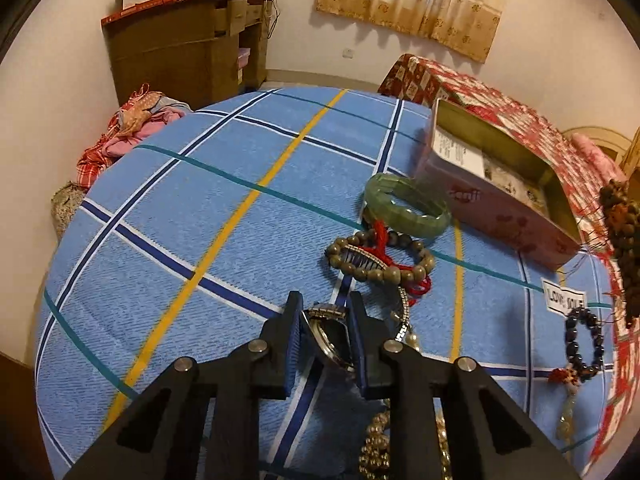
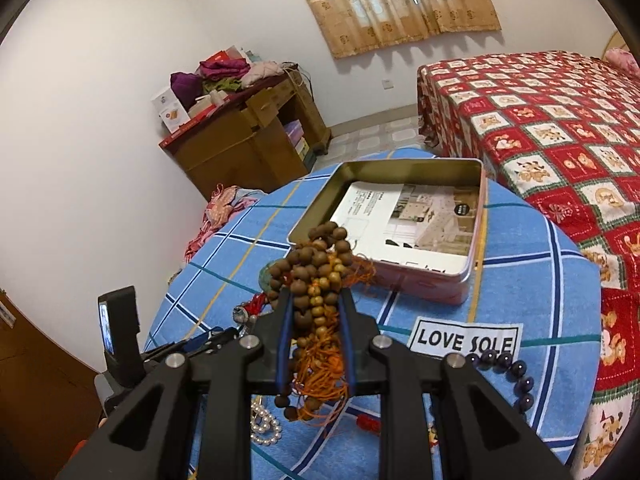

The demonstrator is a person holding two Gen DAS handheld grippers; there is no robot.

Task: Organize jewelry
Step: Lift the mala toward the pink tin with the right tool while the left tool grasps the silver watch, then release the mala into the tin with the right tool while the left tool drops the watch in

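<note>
My left gripper (image 1: 324, 312) is shut on a silver wristwatch (image 1: 330, 336) just above the blue checked cloth (image 1: 192, 208). Ahead of it lie a brown bead bracelet with red cord (image 1: 380, 264) and a green jade bangle (image 1: 408, 204). My right gripper (image 2: 314, 300) is shut on a bunch of brown wooden beads with orange tassels (image 2: 316, 276), held in the air short of the open pink tin box (image 2: 400, 216); the bunch also shows in the left wrist view (image 1: 624, 236). The tin (image 1: 500, 196) holds only a printed card.
A dark blue bead bracelet (image 1: 580, 340) lies by a "LOVE SOLE" label (image 2: 466, 338). White pearls (image 2: 264, 424) and gold beads (image 1: 376, 444) lie near the front. A red patterned bed (image 2: 560, 128) stands right, a cluttered wooden desk (image 2: 248, 136) behind.
</note>
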